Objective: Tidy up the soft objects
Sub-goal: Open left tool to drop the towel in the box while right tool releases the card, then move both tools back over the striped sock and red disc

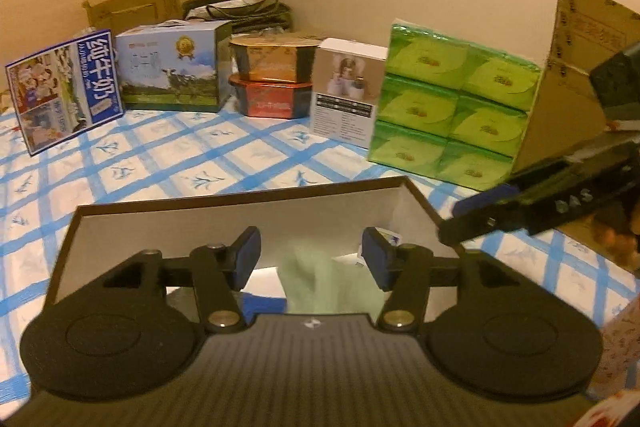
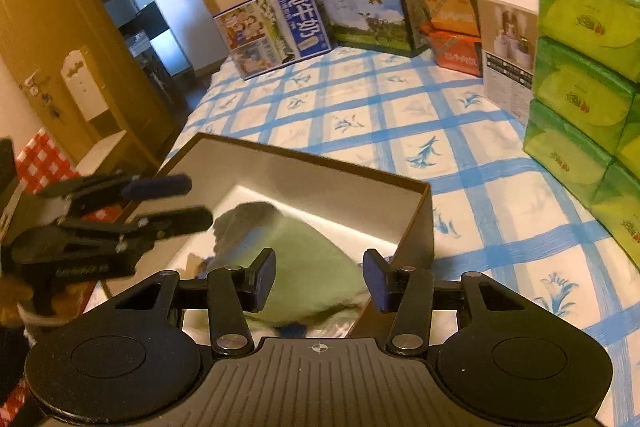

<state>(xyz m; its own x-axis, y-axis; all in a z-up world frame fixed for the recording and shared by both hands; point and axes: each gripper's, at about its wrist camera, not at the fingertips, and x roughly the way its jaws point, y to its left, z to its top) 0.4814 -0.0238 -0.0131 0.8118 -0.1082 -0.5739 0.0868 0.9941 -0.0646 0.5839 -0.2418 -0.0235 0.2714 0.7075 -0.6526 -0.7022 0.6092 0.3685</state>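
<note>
**Green cloth down in the box, both jaws off it**

The green cloth [image 2: 296,267] lies crumpled inside the open box [image 2: 416,227], over something blue that is too blurred to name. The box sits on a bed with a blue-checked sheet [image 2: 360,115]. The right gripper [image 2: 320,277] hangs just above the cloth, jaws partly apart and gripping nothing; the left gripper [image 1: 310,259] is likewise parted and empty over the box. So the step in hand looks like the drop-off (cloth released, not yet tidied). Next, I judge, either the cloth wants flattening in the box, or both hands should lift clear and find another soft item. A green tissue pack [image 1: 452,107] stands nearby.
</note>
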